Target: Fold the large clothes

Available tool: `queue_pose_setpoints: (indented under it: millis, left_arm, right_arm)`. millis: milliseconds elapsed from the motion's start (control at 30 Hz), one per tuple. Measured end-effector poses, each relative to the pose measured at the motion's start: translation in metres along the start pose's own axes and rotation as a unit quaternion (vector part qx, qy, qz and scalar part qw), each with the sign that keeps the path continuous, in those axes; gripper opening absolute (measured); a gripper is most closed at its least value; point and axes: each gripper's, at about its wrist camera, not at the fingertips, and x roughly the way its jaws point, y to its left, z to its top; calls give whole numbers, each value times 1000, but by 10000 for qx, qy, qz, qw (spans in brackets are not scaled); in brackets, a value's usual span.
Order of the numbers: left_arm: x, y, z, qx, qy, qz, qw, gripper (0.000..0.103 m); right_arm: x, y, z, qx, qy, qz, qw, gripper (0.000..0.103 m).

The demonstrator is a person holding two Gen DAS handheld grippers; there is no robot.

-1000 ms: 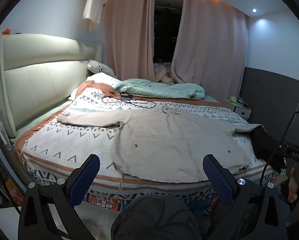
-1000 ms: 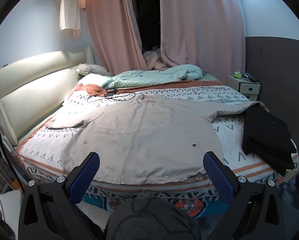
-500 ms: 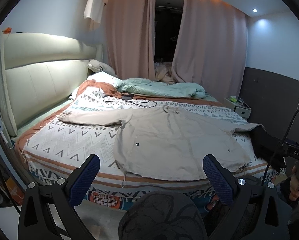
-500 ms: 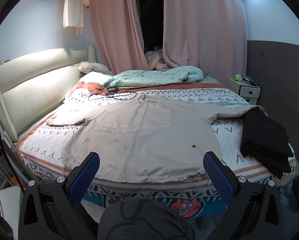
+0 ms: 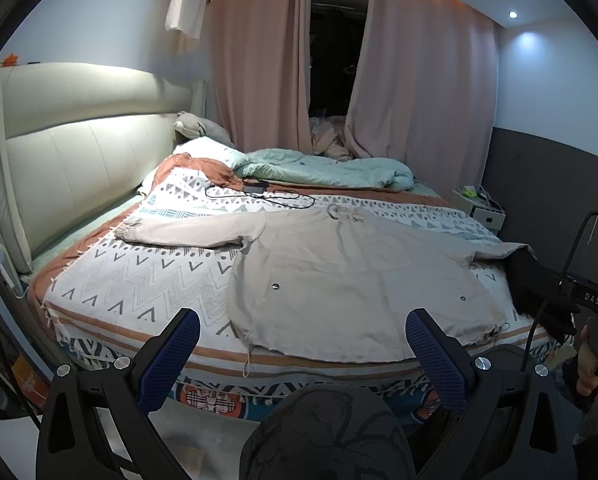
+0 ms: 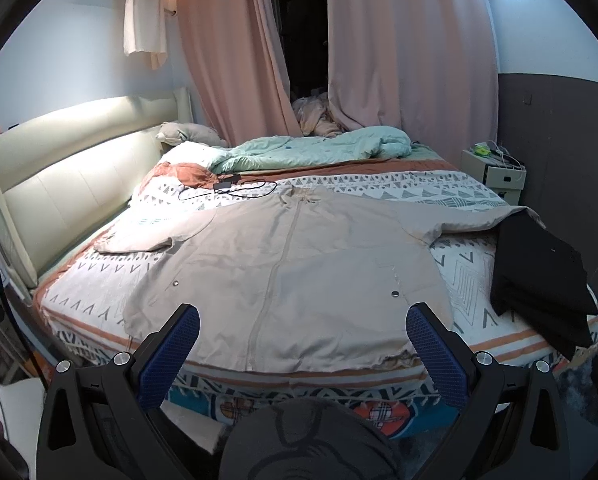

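Note:
A large beige zip jacket lies spread flat, front up, on the patterned bedspread, sleeves out to both sides, hem along the near bed edge. It also shows in the right wrist view. My left gripper is open and empty, held off the foot of the bed in front of the hem. My right gripper is open and empty, also short of the hem. The jacket's right sleeve end is hidden under a black garment.
The folded black garment lies on the bed's right near corner. A mint duvet and a charger with black cable lie at the far side. A padded headboard is left, a nightstand right, curtains behind.
Both grippers have drawn slightly nearer and higher over the foot of the bed. The jacket has not moved. Both grippers stay open.

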Motion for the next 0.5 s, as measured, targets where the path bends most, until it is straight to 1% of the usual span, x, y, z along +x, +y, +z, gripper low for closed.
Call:
queue_pose_setpoints:
  millis: [67, 167, 267, 500]
  left_arm:
    - [7, 2, 3, 23, -1, 70, 10000, 103]
    - [22, 8, 9, -74, 61, 115, 9999, 103]
    - [39, 14, 16, -180, 205, 204, 9994, 103]
    - [67, 28, 34, -291, 163, 441, 9985, 103]
  right_arm:
    - [8, 1, 4, 32, 34, 62, 10000, 103]
    - [27, 7, 13, -88, 106, 55, 9999, 103]
    - [46, 15, 29, -234, 102, 162, 9995, 103]
    - [100, 30, 71, -172, 141, 465, 9987, 103]
